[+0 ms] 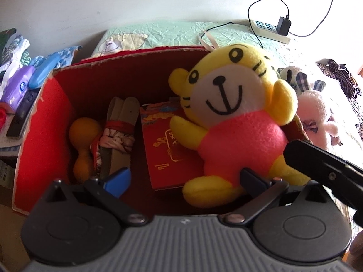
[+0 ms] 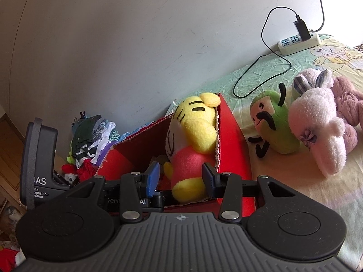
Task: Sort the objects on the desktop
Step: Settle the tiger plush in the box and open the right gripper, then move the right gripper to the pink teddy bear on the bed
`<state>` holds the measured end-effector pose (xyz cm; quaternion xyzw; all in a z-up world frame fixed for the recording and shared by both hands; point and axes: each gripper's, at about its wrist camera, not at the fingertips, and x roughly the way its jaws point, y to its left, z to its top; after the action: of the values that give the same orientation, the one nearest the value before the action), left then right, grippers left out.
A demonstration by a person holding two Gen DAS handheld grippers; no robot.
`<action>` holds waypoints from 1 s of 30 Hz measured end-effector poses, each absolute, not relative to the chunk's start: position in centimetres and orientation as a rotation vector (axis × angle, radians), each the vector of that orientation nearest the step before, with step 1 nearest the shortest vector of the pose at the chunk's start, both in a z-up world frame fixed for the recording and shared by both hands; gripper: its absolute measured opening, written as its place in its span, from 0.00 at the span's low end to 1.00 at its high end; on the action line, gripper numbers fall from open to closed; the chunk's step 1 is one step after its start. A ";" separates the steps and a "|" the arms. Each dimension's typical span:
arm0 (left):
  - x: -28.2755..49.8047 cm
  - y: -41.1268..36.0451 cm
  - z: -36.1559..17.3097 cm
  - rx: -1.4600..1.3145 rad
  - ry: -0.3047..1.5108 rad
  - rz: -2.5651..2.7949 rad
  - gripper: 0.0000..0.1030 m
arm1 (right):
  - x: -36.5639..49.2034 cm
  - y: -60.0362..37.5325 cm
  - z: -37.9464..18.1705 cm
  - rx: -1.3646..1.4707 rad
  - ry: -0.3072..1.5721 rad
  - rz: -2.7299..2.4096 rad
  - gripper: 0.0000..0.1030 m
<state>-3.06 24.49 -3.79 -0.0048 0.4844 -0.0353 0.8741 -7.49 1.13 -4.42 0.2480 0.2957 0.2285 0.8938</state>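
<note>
A yellow tiger plush (image 1: 229, 104) in a pink shirt sits inside the red cardboard box (image 1: 38, 122), leaning on its right wall. My right gripper (image 2: 181, 178) is narrowed around the tiger plush (image 2: 192, 136), with its pads against the pink lower body and a yellow foot between them. One right fingertip (image 1: 292, 151) shows beside the plush's leg in the left wrist view. My left gripper (image 1: 185, 179) hangs wide open over the box's near edge and holds nothing. Also in the box are an orange dumbbell-shaped toy (image 1: 82, 145), a tied bundle (image 1: 118, 136) and a red packet (image 1: 168, 145).
A green pear plush (image 2: 272, 127) and a white-pink rabbit plush (image 2: 317, 122) lie on the bedsheet right of the box (image 2: 233, 136). A power strip (image 2: 299, 43) with charger and cable sits by the wall. Clothes and clutter (image 2: 90, 136) pile up left of the box.
</note>
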 end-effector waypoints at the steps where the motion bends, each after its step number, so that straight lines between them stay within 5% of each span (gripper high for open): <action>1: -3.1 24.4 -3.8 -0.014 1.013 -0.061 0.99 | -7.4 1.0 -4.4 0.516 0.620 0.488 0.42; 30: -4.8 14.4 2.7 0.029 0.827 -0.079 0.98 | -6.4 -11.7 -3.8 0.638 0.635 0.575 0.44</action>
<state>-4.79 14.43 2.68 0.0140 0.4016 -0.0385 0.9149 -6.40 -11.73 -3.76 0.3040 0.3028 0.2742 0.8607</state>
